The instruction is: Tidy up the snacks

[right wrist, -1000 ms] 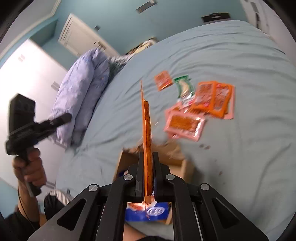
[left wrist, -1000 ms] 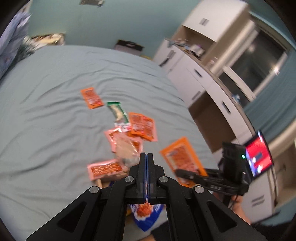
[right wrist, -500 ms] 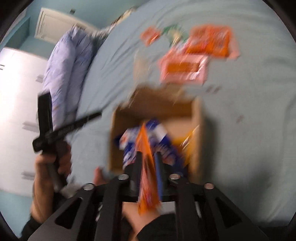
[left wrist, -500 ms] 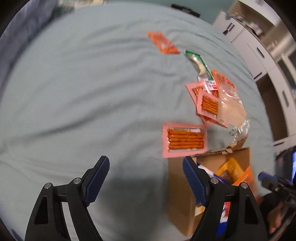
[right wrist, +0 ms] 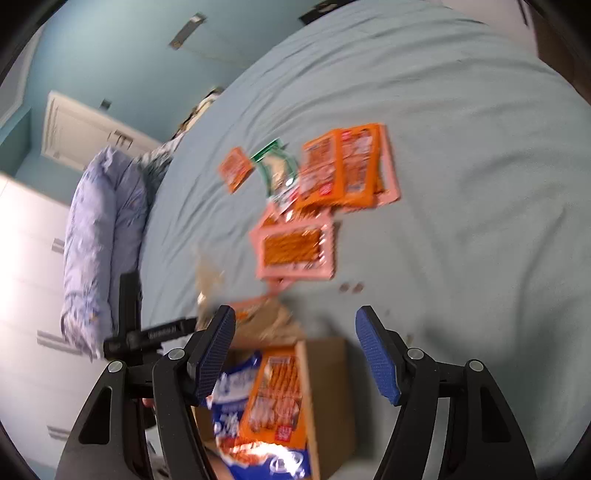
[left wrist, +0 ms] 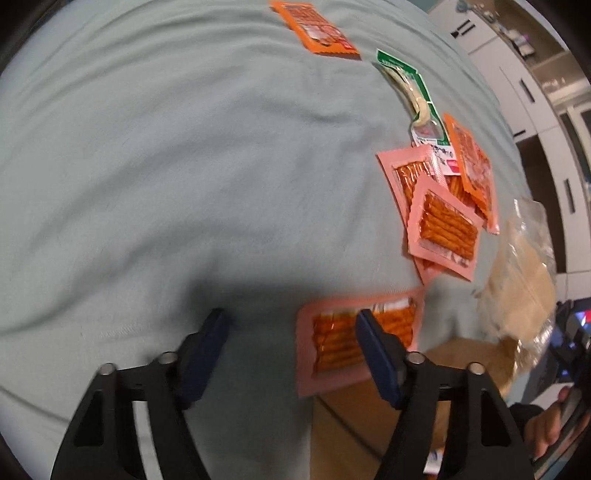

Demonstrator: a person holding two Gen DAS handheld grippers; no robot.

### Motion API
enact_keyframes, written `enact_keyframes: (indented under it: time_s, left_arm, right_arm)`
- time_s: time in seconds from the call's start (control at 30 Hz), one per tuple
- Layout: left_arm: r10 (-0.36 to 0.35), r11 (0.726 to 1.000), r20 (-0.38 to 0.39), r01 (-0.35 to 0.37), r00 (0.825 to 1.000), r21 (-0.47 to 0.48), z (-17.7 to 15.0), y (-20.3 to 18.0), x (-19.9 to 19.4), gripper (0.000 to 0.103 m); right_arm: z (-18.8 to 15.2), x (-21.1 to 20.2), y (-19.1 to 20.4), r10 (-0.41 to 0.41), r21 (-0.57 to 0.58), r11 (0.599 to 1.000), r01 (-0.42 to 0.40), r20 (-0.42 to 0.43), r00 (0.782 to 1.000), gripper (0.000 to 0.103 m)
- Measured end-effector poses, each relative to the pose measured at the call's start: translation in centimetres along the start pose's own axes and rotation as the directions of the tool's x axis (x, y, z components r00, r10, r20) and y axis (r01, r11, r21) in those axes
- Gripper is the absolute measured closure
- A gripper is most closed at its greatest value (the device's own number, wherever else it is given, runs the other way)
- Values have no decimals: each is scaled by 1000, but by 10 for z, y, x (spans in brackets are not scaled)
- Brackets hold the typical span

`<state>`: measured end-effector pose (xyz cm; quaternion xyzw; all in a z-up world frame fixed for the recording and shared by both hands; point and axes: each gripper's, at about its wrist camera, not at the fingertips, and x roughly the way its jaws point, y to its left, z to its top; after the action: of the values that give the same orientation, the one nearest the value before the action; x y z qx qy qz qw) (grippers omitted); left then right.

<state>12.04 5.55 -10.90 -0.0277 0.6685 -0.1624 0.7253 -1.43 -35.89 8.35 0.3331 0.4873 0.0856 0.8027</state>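
- Two grippers work over a pale green bedsheet (left wrist: 155,155), each with nothing between its jaws.
- The left gripper (left wrist: 291,354) points steeply down at the sheet; its jaws are closing from a wide spread, and its right finger (left wrist: 376,354) overlaps the nearest pink packet of orange sticks (left wrist: 332,343) in view, though the packet is not between the pads — probably a line-up for the next pick.
- That packet lies at the edge of the cardboard box (left wrist: 369,424), likely the collecting place.
- The right gripper (right wrist: 295,354) hangs above the box (right wrist: 332,387), jaws opening and empty; an orange snack packet (right wrist: 275,402) lies inside on a blue-and-white bag (right wrist: 232,398) — consistent with a drop-off.
- Still loose on the sheet: a second pink stick packet (left wrist: 443,232) stacked on another, orange packets (right wrist: 343,166) overlapping, a green-edged packet (left wrist: 413,88), a lone orange packet (left wrist: 314,26) farther off, and a clear crinkled bag (left wrist: 524,273) by the box.
- Much of the sorting seems undone.
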Motion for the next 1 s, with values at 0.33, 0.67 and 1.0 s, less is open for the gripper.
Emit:
enact_keyframes:
  time_s: [0.33,0.67,1.0]
  left_arm:
    - [-64,998,-80,66,995,24,-12,-16,5,103]
    - [-154,983,-77,145,985,-110,-19,19,-1,103]
    - [-303,953,-131,295,944,-76,-8,1,15,56]
  right_arm:
    - [-2,7,-10,-48,44,998,49,-28,998,36]
    - [20,50,11,-105,-123,988,92,-103,989,36]
    - [31,139,48,-231,-385,914,132,-223,947,18]
